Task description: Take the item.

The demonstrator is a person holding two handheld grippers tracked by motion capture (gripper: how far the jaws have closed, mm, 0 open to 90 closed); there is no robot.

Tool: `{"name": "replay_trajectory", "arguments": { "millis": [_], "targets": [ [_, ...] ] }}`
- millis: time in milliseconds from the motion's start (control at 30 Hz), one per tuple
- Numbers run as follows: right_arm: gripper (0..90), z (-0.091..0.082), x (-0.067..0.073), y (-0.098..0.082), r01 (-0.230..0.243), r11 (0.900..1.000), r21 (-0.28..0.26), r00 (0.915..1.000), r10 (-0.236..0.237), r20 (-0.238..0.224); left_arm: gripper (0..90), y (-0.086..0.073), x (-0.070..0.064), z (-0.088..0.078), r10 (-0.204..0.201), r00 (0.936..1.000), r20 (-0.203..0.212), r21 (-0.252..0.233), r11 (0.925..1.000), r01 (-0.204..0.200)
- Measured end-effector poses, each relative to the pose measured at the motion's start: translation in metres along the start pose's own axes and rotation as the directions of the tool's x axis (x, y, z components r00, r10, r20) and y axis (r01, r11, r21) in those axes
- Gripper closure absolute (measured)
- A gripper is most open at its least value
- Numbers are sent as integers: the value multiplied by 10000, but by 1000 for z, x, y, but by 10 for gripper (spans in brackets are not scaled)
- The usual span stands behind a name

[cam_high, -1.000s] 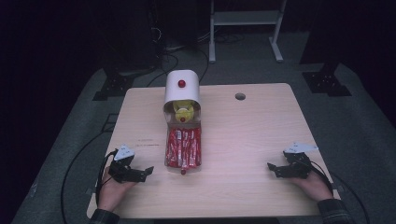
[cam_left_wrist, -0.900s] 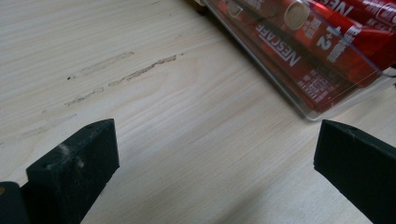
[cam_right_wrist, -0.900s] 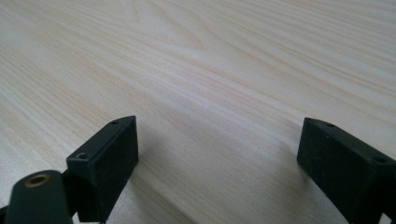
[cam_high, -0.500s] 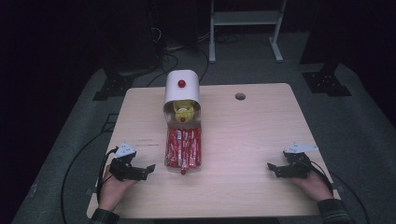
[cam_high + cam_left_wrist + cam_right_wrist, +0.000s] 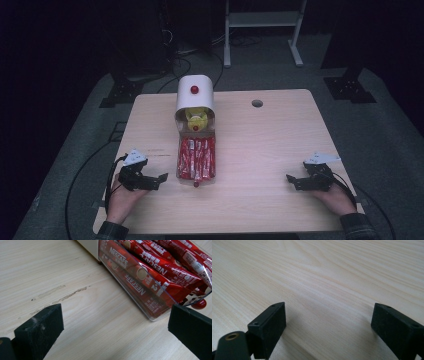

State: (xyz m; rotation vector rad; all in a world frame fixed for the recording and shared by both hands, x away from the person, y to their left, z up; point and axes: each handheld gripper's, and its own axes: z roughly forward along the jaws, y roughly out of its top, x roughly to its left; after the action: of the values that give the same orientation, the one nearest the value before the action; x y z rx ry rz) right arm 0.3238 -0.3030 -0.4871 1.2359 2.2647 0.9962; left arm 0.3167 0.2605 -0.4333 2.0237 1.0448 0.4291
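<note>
Two grippers, left [image 5: 159, 177] and right [image 5: 291, 180], jaws wide, empty, resting on pale wood table [image 5: 260, 145]; dark room.

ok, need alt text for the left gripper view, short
Two black jaws of the open left gripper frame a clear tray packed with red Nescafe sachets, at upper right on a light wooden table. A small red knob sits at the tray's near corner, by the right-hand jaw.
</note>
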Motion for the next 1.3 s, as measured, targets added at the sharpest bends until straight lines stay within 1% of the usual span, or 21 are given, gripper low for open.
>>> {"name": "replay_trajectory", "arguments": {
  "millis": [433,633,733,800,833,867,933,967,1300],
  "targets": [
    [115,0,0,0,-6,10000,5,10000,6,-4,0,9,-1,-3,-116,9999,79,-194,9997,117],
    [115,0,0,0,-7,10000,4,10000,7,-2,0,14,-2,-4,-84,9999,106,-205,9998,86],
    [115,0,0,0,-7,10000,4,10000,7,-3,0,16,-3,-3,-139,9998,125,-207,9997,142],
    [115,0,0,0,-5,10000,2,10000,5,-2,0,17,-2,-3,-53,9999,146,-176,9998,56],
    [115,0,0,0,-7,10000,3,10000,7,-3,0,17,-3,-3,-112,9998,140,-203,9997,115],
    [115,0,0,0,-5,10000,5,10000,5,-3,0,18,-3,-3,-55,9999,130,-205,9998,58],
    [115,0,0,0,-4,10000,5,10000,4,-2,0,20,-4,-3,-99,9999,127,-248,9996,102],
    [115,0,0,0,-4,10000,5,10000,4,-2,0,21,-4,-3,-18,9999,145,-228,9997,21],
    [115,0,0,0,-7,10000,6,10000,7,-1,0,31,-8,0,128,9996,237,-358,9993,-119]
  ]
}}
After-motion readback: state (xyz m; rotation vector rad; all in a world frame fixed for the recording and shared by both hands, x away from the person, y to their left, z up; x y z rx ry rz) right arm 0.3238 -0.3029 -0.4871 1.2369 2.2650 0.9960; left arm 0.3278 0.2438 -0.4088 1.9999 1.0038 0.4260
